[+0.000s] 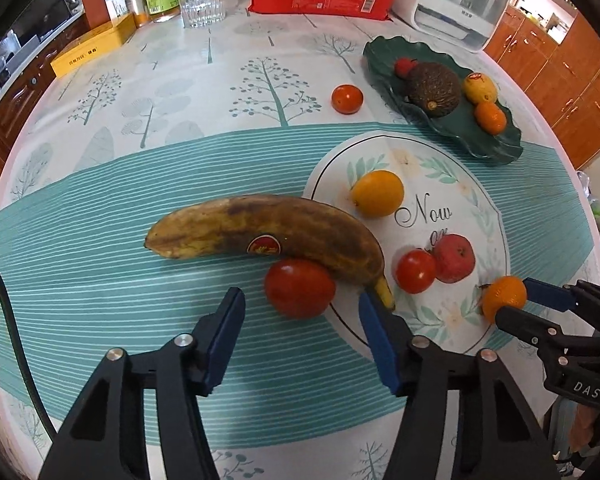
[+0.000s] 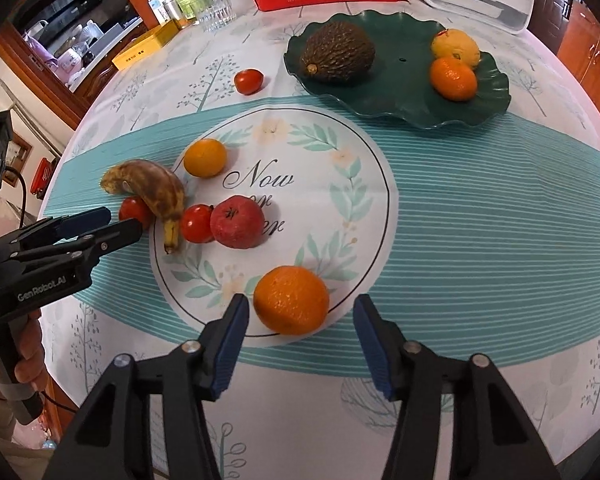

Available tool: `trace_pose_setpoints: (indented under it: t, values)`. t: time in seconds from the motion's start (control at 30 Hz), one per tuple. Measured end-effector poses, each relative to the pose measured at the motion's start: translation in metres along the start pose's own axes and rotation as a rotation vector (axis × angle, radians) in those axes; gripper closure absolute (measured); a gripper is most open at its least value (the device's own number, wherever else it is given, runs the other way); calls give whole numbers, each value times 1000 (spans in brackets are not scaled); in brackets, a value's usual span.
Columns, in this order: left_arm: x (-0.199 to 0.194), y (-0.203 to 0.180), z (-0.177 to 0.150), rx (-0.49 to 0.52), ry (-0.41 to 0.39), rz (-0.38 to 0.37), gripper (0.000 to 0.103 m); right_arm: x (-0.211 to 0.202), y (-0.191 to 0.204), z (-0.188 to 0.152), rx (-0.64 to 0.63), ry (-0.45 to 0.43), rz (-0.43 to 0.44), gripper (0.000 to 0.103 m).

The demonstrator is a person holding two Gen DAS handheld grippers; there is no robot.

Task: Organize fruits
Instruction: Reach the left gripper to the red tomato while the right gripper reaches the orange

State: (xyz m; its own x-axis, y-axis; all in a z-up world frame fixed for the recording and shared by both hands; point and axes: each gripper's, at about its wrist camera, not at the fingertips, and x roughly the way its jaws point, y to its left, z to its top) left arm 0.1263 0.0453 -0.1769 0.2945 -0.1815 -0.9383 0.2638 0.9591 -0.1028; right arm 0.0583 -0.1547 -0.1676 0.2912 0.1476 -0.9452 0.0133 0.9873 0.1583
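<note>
The table (image 1: 100,168), under its tree-print cloth, is carrying the whole job. The green leaf-shaped plate (image 2: 404,92) is already holding an avocado (image 2: 338,54), a yellow fruit (image 2: 456,46) and a tangerine (image 2: 453,78), so I judge the sorting partly done. Loose on the cloth are lying a brown-spotted banana (image 1: 268,228), a red apple (image 1: 454,258), a yellow-orange citrus (image 1: 377,193), several tomatoes and an orange (image 2: 291,300).

The left tool (image 1: 302,312) is gaping open around a tomato (image 1: 299,288) tucked against the banana. The right tool (image 2: 300,316) is standing open astride the orange, not yet clamping.

Only the left wrist view is showing a small red fruit (image 1: 405,66) behind the avocado.
</note>
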Motion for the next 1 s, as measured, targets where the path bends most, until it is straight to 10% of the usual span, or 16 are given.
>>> trace_pose_setpoints:
  t: [0.23, 1.0]
  values:
    - [12, 7, 3, -34, 29, -10, 66, 6, 9, 3, -45, 7, 23, 62]
    - [-8, 1, -9, -12, 19, -61, 67, 8, 26, 5, -78, 6, 40, 64]
